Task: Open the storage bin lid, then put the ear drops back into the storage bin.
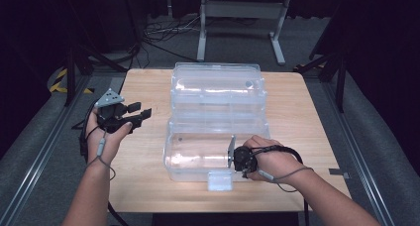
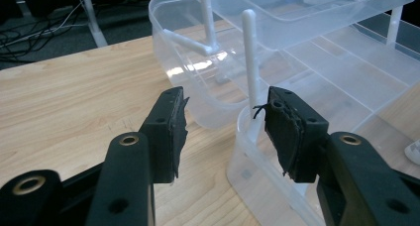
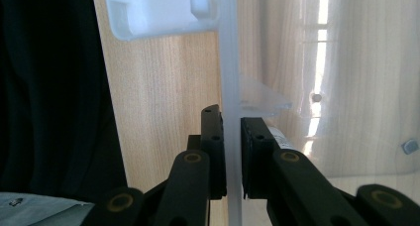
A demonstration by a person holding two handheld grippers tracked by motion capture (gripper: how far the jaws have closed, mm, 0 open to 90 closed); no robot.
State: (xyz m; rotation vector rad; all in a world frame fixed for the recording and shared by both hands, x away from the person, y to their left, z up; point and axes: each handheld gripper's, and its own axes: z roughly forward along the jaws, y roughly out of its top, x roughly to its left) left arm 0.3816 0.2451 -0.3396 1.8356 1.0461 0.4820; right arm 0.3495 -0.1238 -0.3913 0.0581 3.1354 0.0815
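lid (image 1: 198,154) edge clamped by right hand-held gripper (image 3: 232,137), likely to swing it; left hand-held gripper (image 2: 223,132) released, idle beside box (image 1: 216,89) on desk (image 1: 143,176).

Lab-like room: dark curtains (image 1: 381,62), floor cables (image 1: 163,32), wooden table (image 1: 143,151)

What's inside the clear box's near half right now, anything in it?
Through the near half of the clear box I see only the wooden table, so it looks empty. The right gripper and glare hide its front right corner.
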